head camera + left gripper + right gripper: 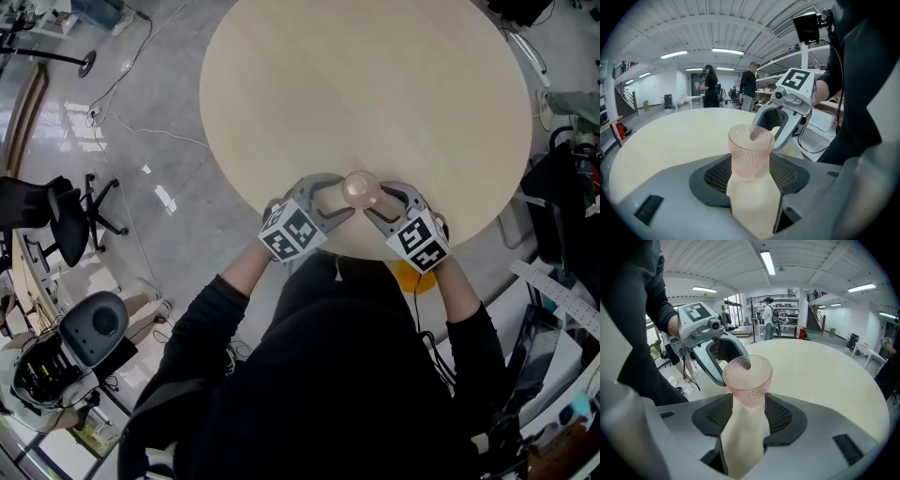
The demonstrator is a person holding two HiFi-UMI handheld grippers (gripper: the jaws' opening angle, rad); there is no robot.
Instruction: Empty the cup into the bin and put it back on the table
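Note:
A pink translucent dimpled cup [361, 188] stands upright on the round beige table [375, 84], near its front edge. My left gripper [345, 197] comes at it from the left and my right gripper [377, 204] from the right, so their fingertips meet around it. In the left gripper view the cup [750, 150] sits in the gap between the black mesh pads [715, 176], whose edges lie against its sides. The right gripper view shows the cup [747, 380] the same way, held wide between the pads [780, 414]. What the cup holds is unclear.
The table edge runs just in front of the grippers, with my dark-sleeved arms and body behind it. Office chairs [70, 220] and cables lie on the floor to the left. Shelves and equipment [562, 309] crowd the right. People stand far off in the hall [710, 86].

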